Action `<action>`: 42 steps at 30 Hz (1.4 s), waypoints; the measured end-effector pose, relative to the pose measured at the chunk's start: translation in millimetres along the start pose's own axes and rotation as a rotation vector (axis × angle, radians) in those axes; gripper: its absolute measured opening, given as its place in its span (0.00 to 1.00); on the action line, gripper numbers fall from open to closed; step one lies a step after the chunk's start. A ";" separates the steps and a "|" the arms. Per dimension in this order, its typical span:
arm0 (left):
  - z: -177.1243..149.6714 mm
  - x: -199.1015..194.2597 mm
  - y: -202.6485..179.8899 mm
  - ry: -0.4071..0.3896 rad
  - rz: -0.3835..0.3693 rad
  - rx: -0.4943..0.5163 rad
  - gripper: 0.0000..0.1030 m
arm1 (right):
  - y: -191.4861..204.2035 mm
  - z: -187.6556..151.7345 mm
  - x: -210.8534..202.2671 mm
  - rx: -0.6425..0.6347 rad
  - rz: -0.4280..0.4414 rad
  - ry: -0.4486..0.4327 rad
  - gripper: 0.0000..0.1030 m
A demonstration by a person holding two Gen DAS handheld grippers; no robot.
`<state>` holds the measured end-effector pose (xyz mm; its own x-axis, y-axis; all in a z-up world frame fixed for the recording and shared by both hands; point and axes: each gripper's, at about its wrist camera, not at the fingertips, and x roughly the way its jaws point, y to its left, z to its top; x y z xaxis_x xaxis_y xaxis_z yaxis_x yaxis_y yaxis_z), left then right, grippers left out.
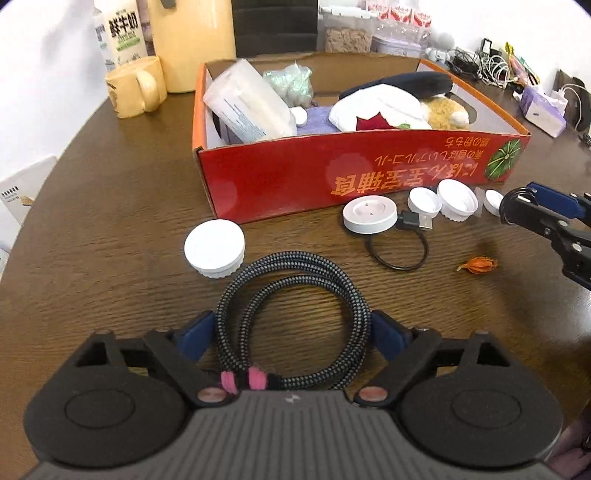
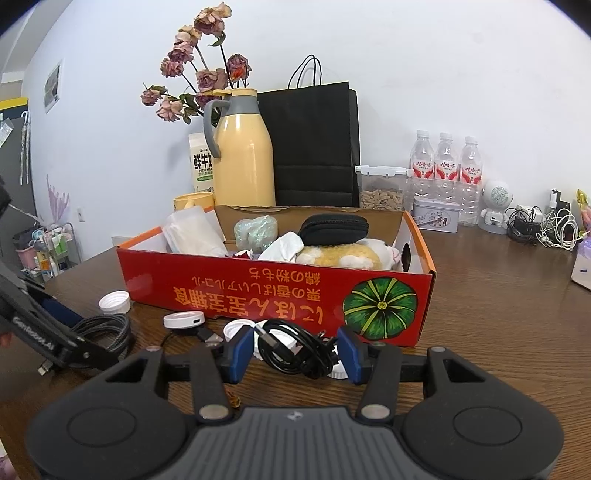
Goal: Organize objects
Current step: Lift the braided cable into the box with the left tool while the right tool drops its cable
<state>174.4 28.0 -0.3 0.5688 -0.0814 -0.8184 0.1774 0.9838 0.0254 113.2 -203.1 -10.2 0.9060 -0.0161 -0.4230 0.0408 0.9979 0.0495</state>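
Note:
A red cardboard box (image 1: 332, 173) (image 2: 229, 291) holds tissues, a plush toy and a black pouch. My left gripper (image 1: 291, 332) has its blue pads on both sides of a coiled grey braided cable (image 1: 295, 314) (image 2: 107, 330) tied with pink bands. My right gripper (image 2: 295, 350) (image 1: 539, 206) holds a bundled black cable (image 2: 291, 350) between its pads, low in front of the box. On the table lie a white lid (image 1: 215, 246) (image 2: 115, 301), a white round charger with a black USB lead (image 1: 370, 217) (image 2: 184, 319) and several white caps (image 1: 456, 202).
A dried orange husk (image 1: 478, 265) lies on the brown wooden table (image 1: 110, 258). Behind the box stand a yellow thermos (image 2: 243, 158), yellow mug (image 1: 136, 88), milk carton (image 1: 122, 33), black paper bag (image 2: 314, 147), water bottles (image 2: 443, 162), a tissue pack (image 1: 543, 110) and tangled cables (image 2: 543, 225).

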 end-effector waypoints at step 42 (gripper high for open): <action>161.5 7.5 -9.0 -0.412 0.024 -0.131 1.00 | -10.2 132.9 121.1 -0.065 -0.093 -0.027 0.81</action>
<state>306.7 -7.2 86.1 0.8494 -0.0891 -0.5202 0.0721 0.9960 -0.0528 278.5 -223.5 58.4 0.9107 -0.1100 -0.3981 0.0989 0.9939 -0.0483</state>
